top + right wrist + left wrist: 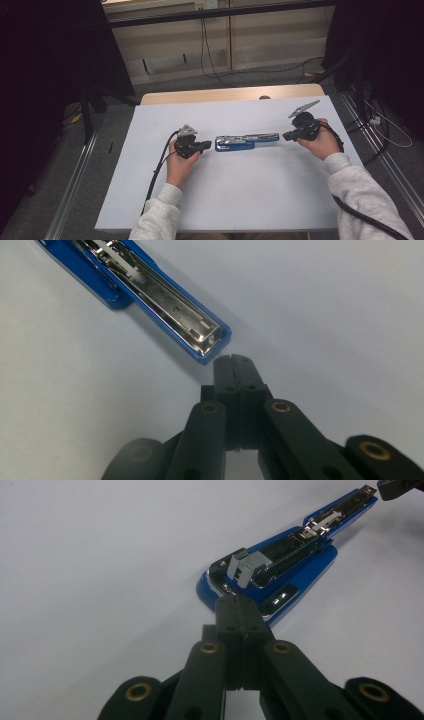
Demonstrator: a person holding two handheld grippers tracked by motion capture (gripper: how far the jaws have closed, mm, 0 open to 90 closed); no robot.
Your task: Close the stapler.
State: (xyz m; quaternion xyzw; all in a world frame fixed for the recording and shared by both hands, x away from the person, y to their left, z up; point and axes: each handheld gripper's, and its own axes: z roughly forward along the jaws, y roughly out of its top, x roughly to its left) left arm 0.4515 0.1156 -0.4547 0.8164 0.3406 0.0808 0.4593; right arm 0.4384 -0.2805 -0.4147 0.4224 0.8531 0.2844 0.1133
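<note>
A blue stapler [246, 141] lies flat on the white worktop [240, 200], roughly at its middle, lengthwise from left to right. It is swung fully open: the blue base sits at the left and the metal-lined arm stretches out to the right. In the left gripper view the stapler [280, 570] shows its open staple channel and a grey block standing at the near end of the base. In the right gripper view the stapler [150, 290] shows the bright metal rail of the arm, ending in a blue tip.

The left claw [206, 145] is held by the person's left hand [181, 162] just left of the stapler's base end. Its jaws are pressed together with nothing between them. In the left gripper view the left claw [239, 605] has its tip right at the rim of the blue base; whether it touches cannot be told.

The right claw [286, 135] is held by the person's right hand [320, 142] at the right end of the stapler. Its jaws are likewise fully closed and grip nothing. In the right gripper view the right claw [233, 362] sits just beside the blue tip of the arm, with a narrow strip of worktop visible between them.

Both claws point inward at the stapler from opposite ends. A black cable [159, 167] trails from the left gripper toward the near edge of the worktop.
</note>
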